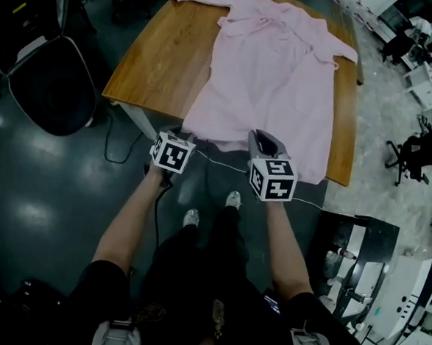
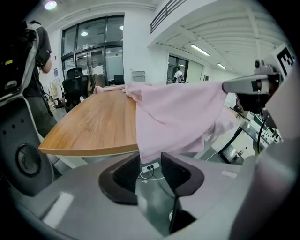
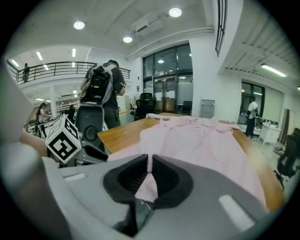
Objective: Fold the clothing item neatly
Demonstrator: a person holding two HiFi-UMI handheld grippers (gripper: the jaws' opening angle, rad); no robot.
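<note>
A pale pink shirt (image 1: 271, 76) lies spread on the wooden table (image 1: 154, 60), its hem draped over the near edge. My right gripper (image 1: 261, 140) is at that hem and shut on it; in the right gripper view a fold of pink cloth (image 3: 149, 183) is pinched between the jaws (image 3: 149, 164). My left gripper (image 1: 181, 138) is at the hem's left corner. In the left gripper view its jaws (image 2: 150, 165) stand apart, and the hem's edge (image 2: 152, 152) hangs just at the fingertips without being pinched.
A black office chair (image 1: 49, 83) stands left of the table and another (image 1: 424, 153) at the right. A cable (image 1: 118, 150) and a power strip (image 2: 151, 167) lie on the floor under the near edge. A person with a backpack (image 3: 101, 89) stands beyond the table.
</note>
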